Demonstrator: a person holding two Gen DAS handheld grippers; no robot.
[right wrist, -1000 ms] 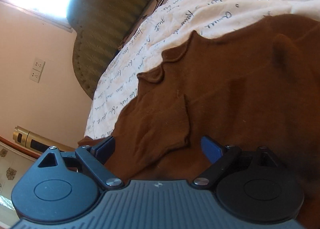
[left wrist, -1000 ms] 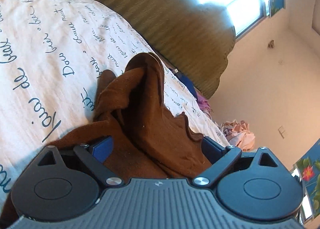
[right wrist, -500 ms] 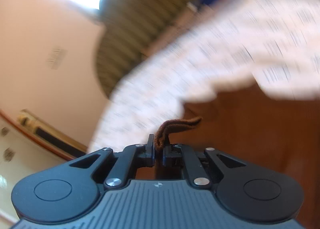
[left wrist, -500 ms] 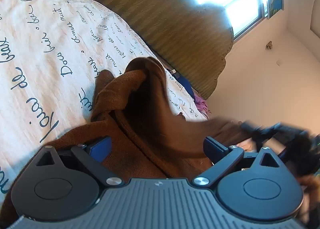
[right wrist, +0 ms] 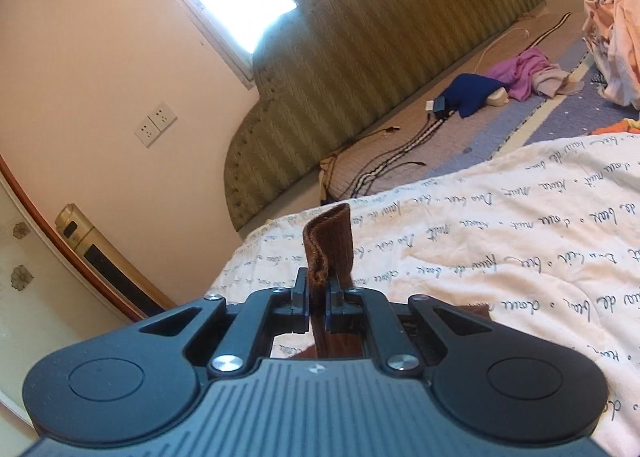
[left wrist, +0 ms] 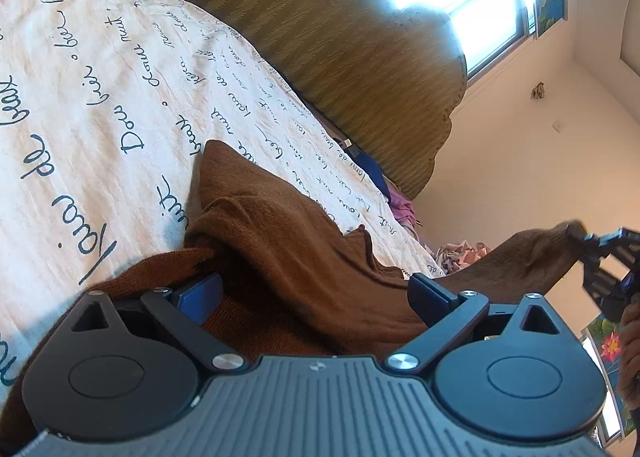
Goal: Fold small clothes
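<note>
The right gripper is clamped on a ribbed edge of the brown garment, which stands up between its fingers at centre frame. In the left wrist view, the left gripper gapes wide over the garment, whose bulk lies lower centre on the script-printed quilt, one corner stretched to the right edge.

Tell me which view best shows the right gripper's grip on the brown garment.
Right wrist: right gripper is shut on a fold of the brown garment. Left wrist shows it small at frame edge, pulling cloth up.
</note>
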